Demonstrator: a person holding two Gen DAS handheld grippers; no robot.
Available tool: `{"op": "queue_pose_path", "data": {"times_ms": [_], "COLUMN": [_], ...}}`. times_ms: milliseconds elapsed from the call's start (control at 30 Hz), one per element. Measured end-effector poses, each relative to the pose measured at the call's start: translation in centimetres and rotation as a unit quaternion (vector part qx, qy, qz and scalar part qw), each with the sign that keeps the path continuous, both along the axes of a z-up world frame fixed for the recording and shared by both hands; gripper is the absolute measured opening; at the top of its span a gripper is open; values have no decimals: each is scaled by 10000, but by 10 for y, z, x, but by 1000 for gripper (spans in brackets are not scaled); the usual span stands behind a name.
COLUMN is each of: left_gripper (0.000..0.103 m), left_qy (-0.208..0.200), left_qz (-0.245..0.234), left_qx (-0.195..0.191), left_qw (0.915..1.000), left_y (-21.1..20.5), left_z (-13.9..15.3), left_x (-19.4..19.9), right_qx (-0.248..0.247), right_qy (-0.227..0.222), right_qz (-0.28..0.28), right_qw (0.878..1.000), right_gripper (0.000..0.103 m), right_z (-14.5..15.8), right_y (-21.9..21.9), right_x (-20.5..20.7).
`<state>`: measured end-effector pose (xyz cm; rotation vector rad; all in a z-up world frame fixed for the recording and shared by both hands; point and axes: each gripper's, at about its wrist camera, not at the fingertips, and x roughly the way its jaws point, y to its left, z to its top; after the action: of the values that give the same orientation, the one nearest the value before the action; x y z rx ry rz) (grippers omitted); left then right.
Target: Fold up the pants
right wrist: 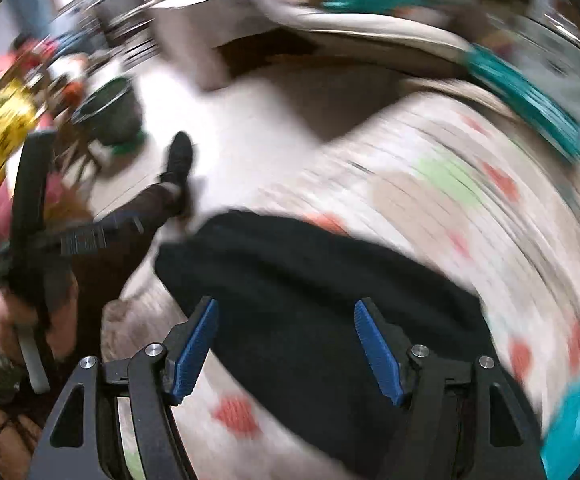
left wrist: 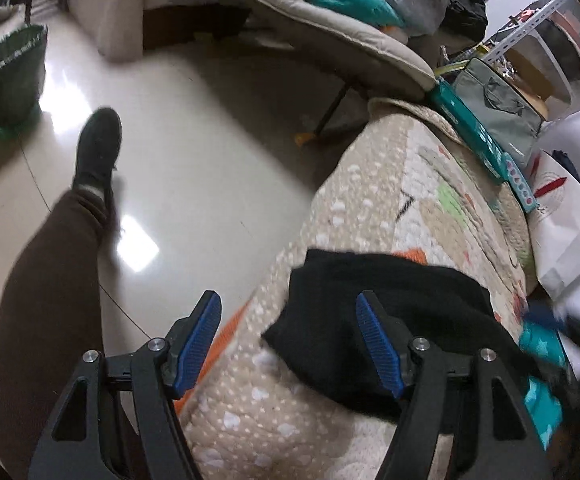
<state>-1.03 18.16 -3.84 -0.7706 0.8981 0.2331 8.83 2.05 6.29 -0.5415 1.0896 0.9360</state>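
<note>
Black pants (left wrist: 386, 308) lie folded in a compact bundle on a beige quilted mat (left wrist: 370, 200) with coloured patches. My left gripper (left wrist: 290, 320) is open and empty just above the bundle's near left edge. In the right wrist view, which is blurred by motion, the pants (right wrist: 310, 288) lie on the same mat (right wrist: 450, 184). My right gripper (right wrist: 285, 324) is open and empty over the pants. The left gripper (right wrist: 73, 236) shows at the left, held in a hand.
A shiny tiled floor (left wrist: 193, 140) lies left of the mat, with the person's leg and black shoe (left wrist: 97, 148) on it. A green basket (left wrist: 9, 76), a beige padded chair (left wrist: 330, 36), a teal box (left wrist: 474, 136) and a grey bag (left wrist: 498, 108) stand beyond.
</note>
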Motion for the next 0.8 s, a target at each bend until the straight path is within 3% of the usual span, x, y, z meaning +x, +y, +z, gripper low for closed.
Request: {"op": "queue_pose_path", "data": {"times_ms": [133, 200, 367, 500, 567, 600, 633, 733, 800], "left_gripper": [69, 69, 69, 72, 72, 70, 58, 27, 24], "left_qy": [-15, -42, -163, -207, -150, -112, -71, -38, -75], "left_qz": [-166, -263, -349, -366, -425, -488, -550, -688, -707], "left_qx": [-677, -823, -1271, -1361, -1267, -1237, -1189, -1078, -983], "left_qw": [9976, 9962, 9911, 9898, 9909, 9911, 9914, 9918, 9926], "left_y": [-3, -5, -5, -7, -10, -11, -13, -15, -15], "left_z": [-26, -33, -47, -53, -52, -52, -51, -42, -32], "left_x": [-1, 3, 10, 13, 15, 15, 15, 15, 13], "right_qx": [-257, -428, -1050, -1454, -1554, -1628, -1656, -1370, -1229], "right_qy": [322, 482, 535, 546, 327, 211, 136, 170, 31], "right_qz": [695, 955, 1173, 1398, 1487, 1465, 1399, 1131, 1051], "right_qw": [9967, 9933, 9861, 9779, 9760, 9755, 9761, 9840, 9868], "right_gripper": [75, 75, 75, 75, 63, 45, 35, 28, 28], "right_z": [-33, -54, -101, -128, -130, -129, -126, -106, -91], "right_y": [70, 97, 127, 137, 138, 139, 136, 128, 123], "right_x": [24, 30, 32, 19, 10, 8, 9, 13, 9]}}
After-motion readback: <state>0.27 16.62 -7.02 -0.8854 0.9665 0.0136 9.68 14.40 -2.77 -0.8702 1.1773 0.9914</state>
